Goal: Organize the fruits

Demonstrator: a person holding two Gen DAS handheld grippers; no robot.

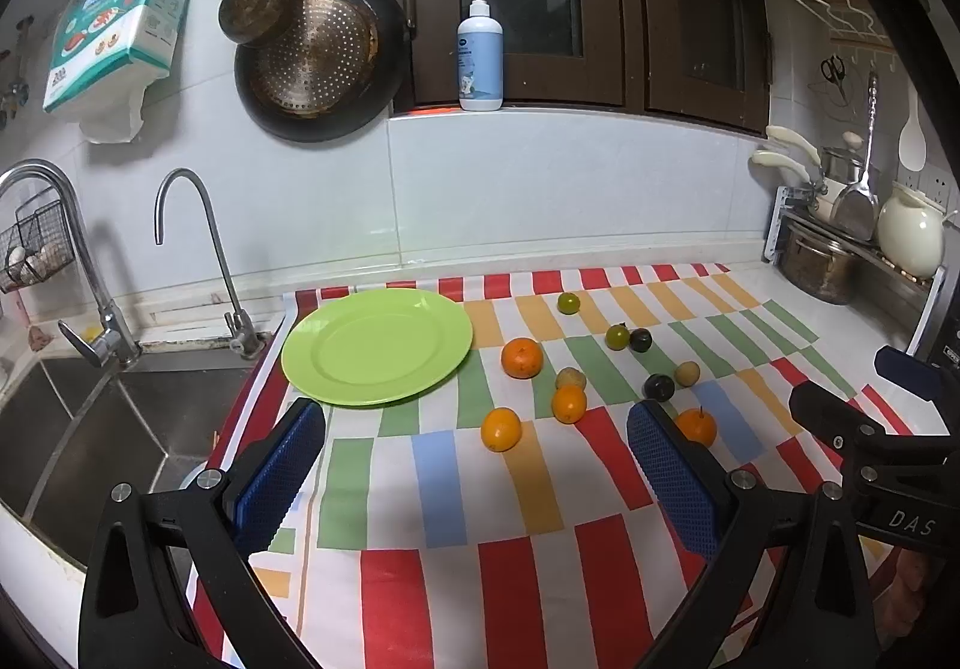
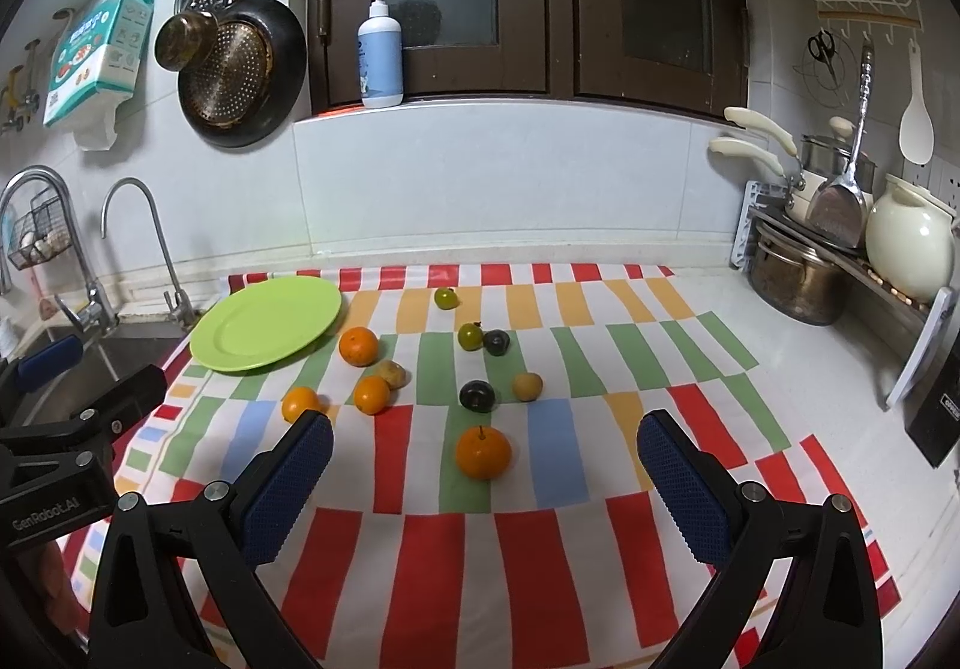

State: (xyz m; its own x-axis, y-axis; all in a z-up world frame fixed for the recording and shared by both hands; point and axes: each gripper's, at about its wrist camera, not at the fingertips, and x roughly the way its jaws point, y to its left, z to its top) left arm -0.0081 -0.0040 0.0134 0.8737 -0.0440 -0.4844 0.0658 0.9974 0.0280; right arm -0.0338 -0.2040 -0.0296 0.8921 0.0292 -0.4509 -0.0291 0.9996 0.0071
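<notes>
Left wrist view: we find the left gripper [image 1: 477,450] spread wide and holding nothing above the striped cloth [image 1: 540,579]. Our right gripper [image 2: 485,456] likewise stands wide apart and unloaded. Four oranges [image 2: 483,452], green, dark and tan fruits lie scattered on the cloth, right of the bare green plate [image 1: 377,348].

Readable markings:
- "DAS" in pale letters on the black body of the right hand-held gripper [image 1: 888,399], seen from the left wrist.
- "GenRobot.AI" on the black body of the left hand-held gripper [image 2: 84,387], seen from the right wrist.
- Teal-and-white wall-hung box [image 1: 117,27]: print too small to read.
</notes>
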